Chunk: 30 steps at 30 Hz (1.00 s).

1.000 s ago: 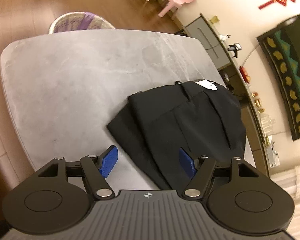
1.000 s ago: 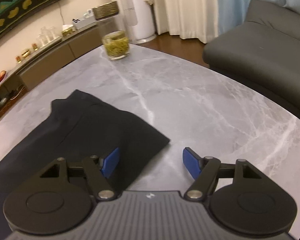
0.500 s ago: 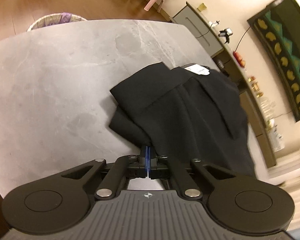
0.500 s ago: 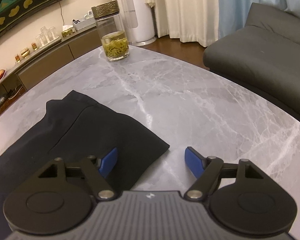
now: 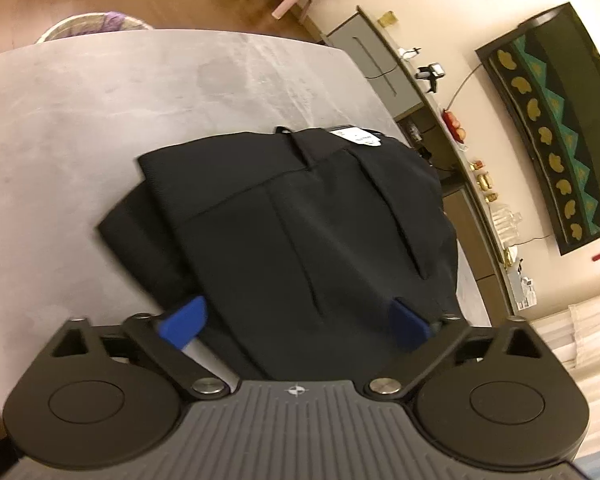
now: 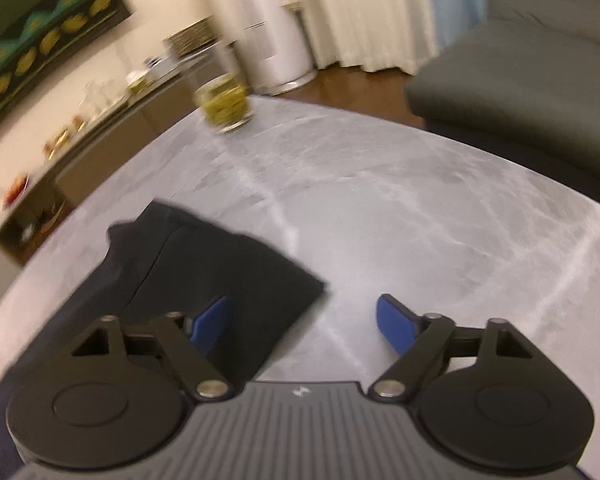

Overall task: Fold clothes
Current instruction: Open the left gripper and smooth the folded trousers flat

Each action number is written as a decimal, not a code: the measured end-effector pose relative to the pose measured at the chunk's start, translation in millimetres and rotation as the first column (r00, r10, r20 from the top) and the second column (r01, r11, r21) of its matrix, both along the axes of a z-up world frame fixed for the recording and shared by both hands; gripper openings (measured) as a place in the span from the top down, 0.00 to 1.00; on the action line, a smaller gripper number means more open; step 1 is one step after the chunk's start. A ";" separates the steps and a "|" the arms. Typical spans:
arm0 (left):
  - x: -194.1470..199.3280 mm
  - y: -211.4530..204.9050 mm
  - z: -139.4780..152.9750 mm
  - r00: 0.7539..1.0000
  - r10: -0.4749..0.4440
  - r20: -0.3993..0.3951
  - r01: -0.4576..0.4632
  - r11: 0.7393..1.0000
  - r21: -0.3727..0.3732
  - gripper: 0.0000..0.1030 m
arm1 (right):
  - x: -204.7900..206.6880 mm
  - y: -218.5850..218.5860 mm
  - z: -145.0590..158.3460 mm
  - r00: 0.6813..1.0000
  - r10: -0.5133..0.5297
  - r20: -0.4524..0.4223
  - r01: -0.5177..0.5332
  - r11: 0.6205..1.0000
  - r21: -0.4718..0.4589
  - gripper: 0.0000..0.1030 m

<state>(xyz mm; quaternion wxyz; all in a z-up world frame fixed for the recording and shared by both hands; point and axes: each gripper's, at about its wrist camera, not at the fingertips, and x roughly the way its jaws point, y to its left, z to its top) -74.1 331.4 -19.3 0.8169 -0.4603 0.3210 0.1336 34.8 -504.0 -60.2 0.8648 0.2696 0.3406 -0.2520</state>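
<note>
Grey marble tabletop [image 5: 80, 120] carries folded black trousers [image 5: 300, 216] just ahead of the left gripper [image 5: 296, 320] and right gripper [image 6: 304, 320], both opening with nothing pinched; squaring the layered edges looks wise, with bare marble right of the right gripper.

No lettering can be read; the white tag [image 5: 358, 136] at the trousers' [image 5: 300, 220] twelve o'clock edge is too blurred.

Folded trousers [image 5: 300, 216] lie on the table [image 5: 80, 120], jar [image 6: 224, 102] beyond.
</note>
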 end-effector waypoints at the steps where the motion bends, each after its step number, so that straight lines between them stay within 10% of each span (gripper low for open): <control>1: 3.5 -1.6 0.4 1.000 -0.001 -0.001 0.001 1.000 0.008 0.01 | 8.7 7.8 -0.8 0.999 0.049 -0.018 -0.050 0.998 -0.035 0.11; 4: 10.7 -5.1 1.7 1.000 -0.001 -0.010 0.001 1.000 0.029 0.01 | 33.1 35.4 -2.8 0.976 0.198 -0.091 -0.211 0.965 -0.156 0.34; 7: 14.2 -5.2 2.0 1.000 -0.011 -0.007 0.011 0.999 0.045 0.01 | 44.1 58.2 1.6 0.948 0.304 -0.092 -0.317 0.927 -0.201 0.93; 16: 20.3 -9.0 3.7 0.999 -0.046 -0.013 0.047 0.993 0.105 0.04 | 3.7 28.1 56.7 0.905 0.188 0.381 -0.243 0.965 0.100 0.94; 25: 0.2 -59.5 8.9 0.972 -0.235 -0.018 0.235 0.971 0.037 0.02 | 7.1 -1.5 39.0 0.892 0.022 0.451 -0.243 0.866 0.438 0.94; 30: -0.6 -57.5 -0.3 0.990 -0.140 -0.027 0.138 0.988 -0.069 0.01 | 18.7 -4.9 33.3 0.916 0.014 0.402 -0.225 0.846 0.484 0.94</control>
